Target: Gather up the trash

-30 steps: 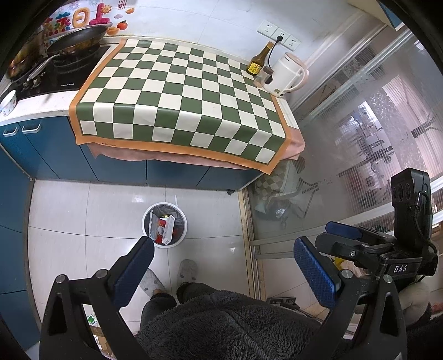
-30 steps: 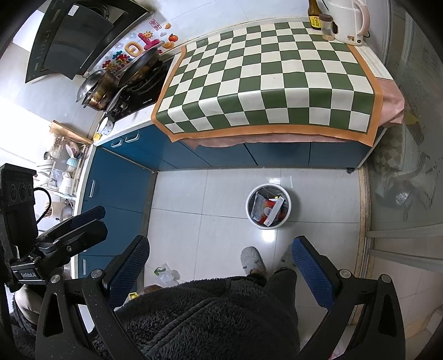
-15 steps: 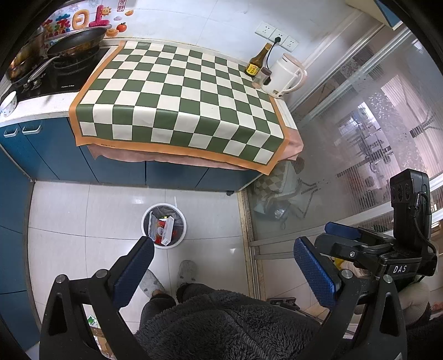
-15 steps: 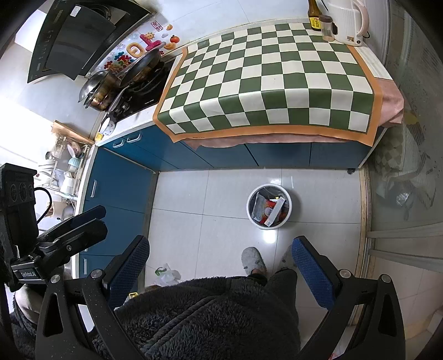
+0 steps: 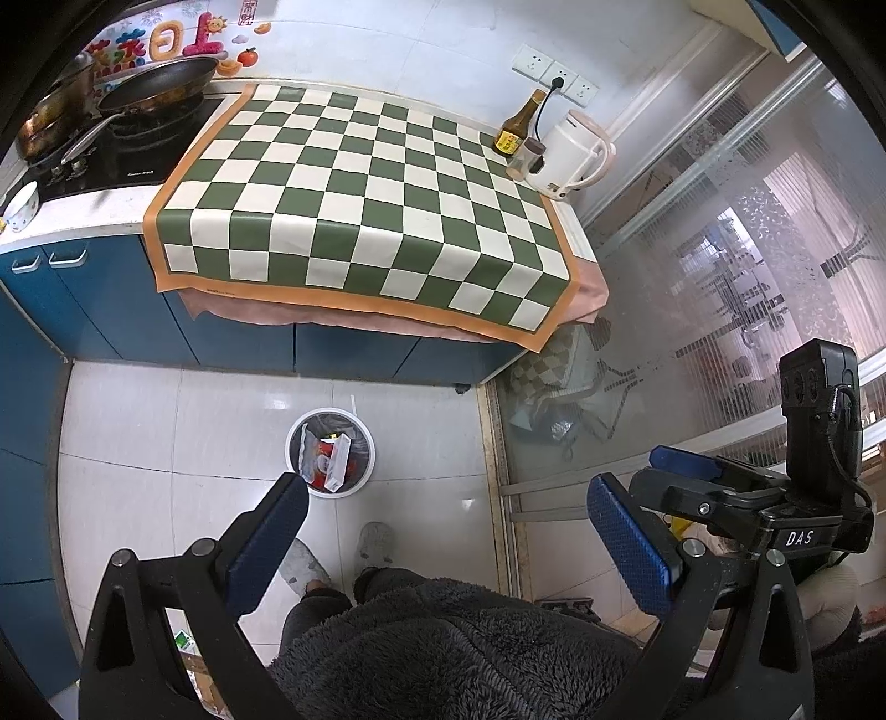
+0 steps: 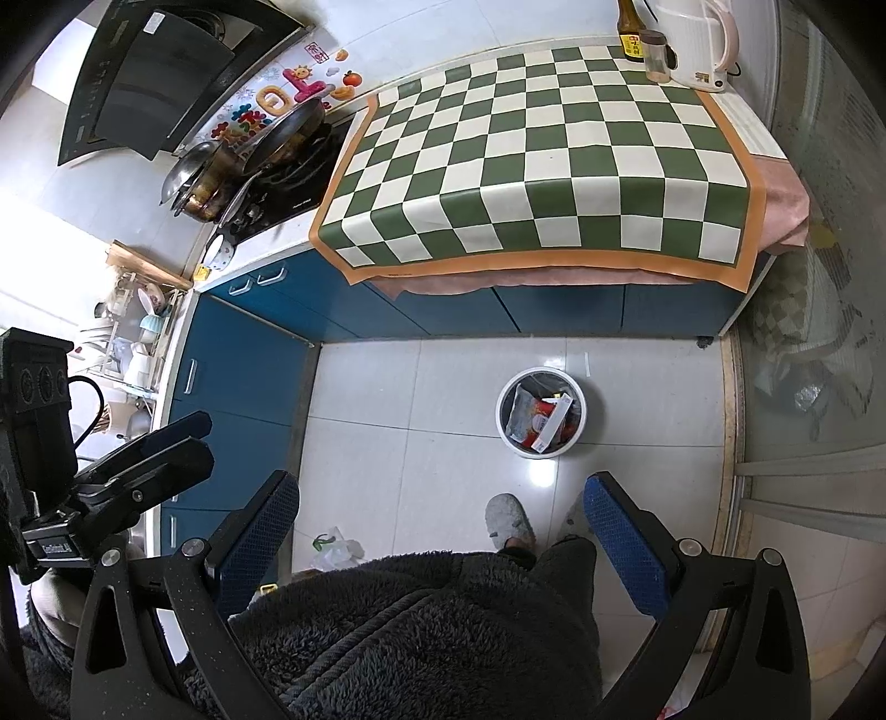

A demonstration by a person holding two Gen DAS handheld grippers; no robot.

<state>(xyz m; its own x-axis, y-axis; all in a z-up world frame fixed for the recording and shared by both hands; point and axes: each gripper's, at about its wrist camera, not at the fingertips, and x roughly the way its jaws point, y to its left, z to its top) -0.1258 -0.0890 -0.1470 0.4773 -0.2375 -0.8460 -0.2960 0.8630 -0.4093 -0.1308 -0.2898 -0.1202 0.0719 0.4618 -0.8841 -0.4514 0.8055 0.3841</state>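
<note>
Left wrist view: the left gripper [image 5: 446, 531] and right gripper [image 6: 440, 529] are hanging wide open and empty above slippered feet; beyond, the white trash bin [image 5: 362, 475] is holding wrappers, suggesting collection is finishing; the checkered counter mat [image 5: 360, 205] is lying bare.

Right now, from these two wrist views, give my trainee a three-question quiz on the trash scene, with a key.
1. True or false: the trash bin on the floor already holds packaging.
2. Multiple choice: the crumpled white plastic scrap lies
A) on the checkered cloth
B) on the floor tiles, near the blue cabinets
C) inside the bin
3. Fill in: the left gripper and the right gripper both hold ____.

Key: 1 true; 2 B; 3 nothing. Both are open and empty, held high above the floor. The checkered cloth carries no trash; a kettle, a dark bottle and a small jar stand at the counter's back.
</note>
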